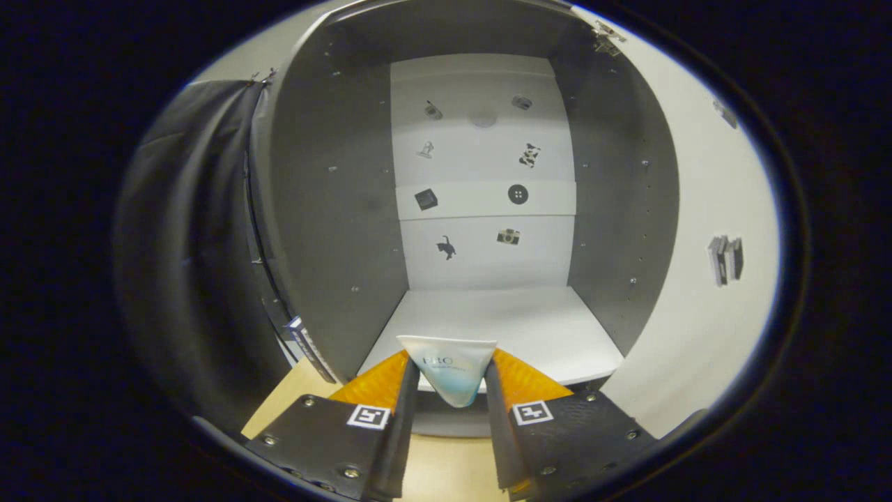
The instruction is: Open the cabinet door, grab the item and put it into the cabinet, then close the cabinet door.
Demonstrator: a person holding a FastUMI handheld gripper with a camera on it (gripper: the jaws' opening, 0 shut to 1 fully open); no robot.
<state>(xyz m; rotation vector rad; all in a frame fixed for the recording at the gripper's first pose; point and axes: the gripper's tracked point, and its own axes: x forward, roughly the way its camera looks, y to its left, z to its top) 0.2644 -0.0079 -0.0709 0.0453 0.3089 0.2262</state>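
Looking along the fingers in the gripper view, a small white tube (449, 376) with a pale blue lower part is seen pinched between the two fingers of the gripper (451, 380), both of which are pressed against its sides. The tube's flat crimped end is turned forward, towards the cabinet (334, 230), and its tapering body is pointed back between the fingers. The tube is held just in front of the cabinet's white floor (502, 328), at the threshold and not yet set down inside. The cabinet door (697, 279) is swung wide open beyond the fingers, to one side. Small pictures are scattered over the white back wall (484, 160). A pale wooden bench (446, 467) is seen beneath the gripper.

The tube is judged to be light and soft, likely to dent under pressure and somewhat slick. A hold across the firmer body, below the crimp, seems soundest.
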